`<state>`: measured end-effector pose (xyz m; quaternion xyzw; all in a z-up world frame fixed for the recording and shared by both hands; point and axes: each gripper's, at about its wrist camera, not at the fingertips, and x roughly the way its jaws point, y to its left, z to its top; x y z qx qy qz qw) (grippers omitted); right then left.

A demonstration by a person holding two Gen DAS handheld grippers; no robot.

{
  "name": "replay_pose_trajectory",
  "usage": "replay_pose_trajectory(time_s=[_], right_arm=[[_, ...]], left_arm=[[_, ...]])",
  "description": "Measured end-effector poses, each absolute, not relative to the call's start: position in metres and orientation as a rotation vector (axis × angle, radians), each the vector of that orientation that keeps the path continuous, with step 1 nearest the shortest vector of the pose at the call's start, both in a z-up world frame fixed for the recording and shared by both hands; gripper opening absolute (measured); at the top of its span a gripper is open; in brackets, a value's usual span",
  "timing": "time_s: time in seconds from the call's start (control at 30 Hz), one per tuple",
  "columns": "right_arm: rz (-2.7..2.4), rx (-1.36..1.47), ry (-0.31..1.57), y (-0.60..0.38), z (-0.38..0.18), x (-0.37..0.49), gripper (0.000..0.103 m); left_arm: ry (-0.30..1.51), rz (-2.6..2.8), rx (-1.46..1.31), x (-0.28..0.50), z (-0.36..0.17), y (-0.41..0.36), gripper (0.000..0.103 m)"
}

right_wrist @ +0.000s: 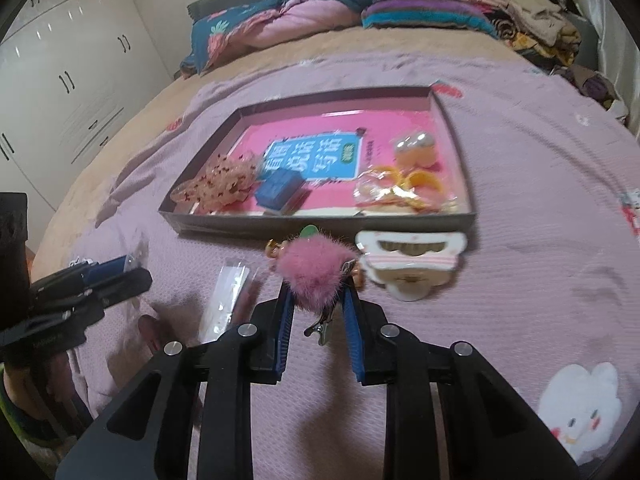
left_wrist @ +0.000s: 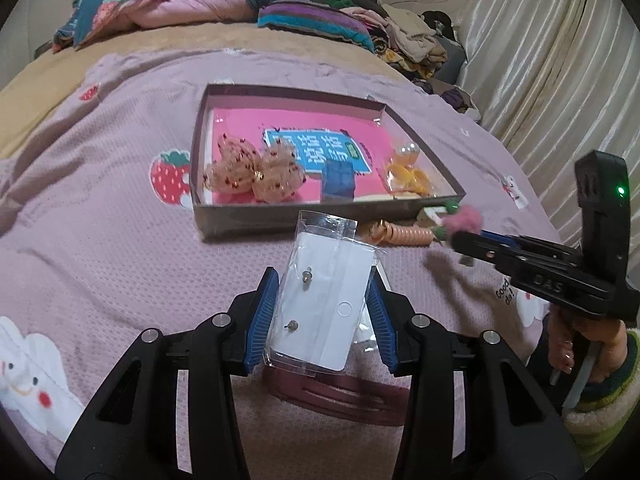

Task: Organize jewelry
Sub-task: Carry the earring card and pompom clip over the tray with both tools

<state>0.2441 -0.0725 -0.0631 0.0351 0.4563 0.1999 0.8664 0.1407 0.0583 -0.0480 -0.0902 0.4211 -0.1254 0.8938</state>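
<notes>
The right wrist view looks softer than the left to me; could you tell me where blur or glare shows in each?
Right wrist view: the white plastic hair claw and the shallow grey cardboard tray smear with motion blur; the fluffy pink pom-pom clip is soft. Left wrist view: sharper, with glare on the clear plastic earring packet; both bend at the fisheye edges.

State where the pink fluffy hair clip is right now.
In the right wrist view, the pink fluffy hair clip sits gripped in the right tongs, just before the box.
</notes>
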Motion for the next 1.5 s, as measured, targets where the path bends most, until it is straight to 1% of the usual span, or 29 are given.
replay_pose_trajectory(time_s=[0.3,0.73,1.5], right_arm=[[0.376,0.102,0.892,-0.104,-0.04,0.238,0.023],[0.321,0.115,0.807,-0.135,-0.016,0.239,0.023],[0.325,0.118,0.693,-0.158,0.019,0.274,0.023]], left_arm=[[0.837,-0.249,-0.159,0.149,-0.024,0.048,0.036],[0.825,-0.262,-0.112,0.167,-0.007,0.016,0.036],[0.822,-0.275,-0.036,0.227,0.014,-0.033,0.036]])
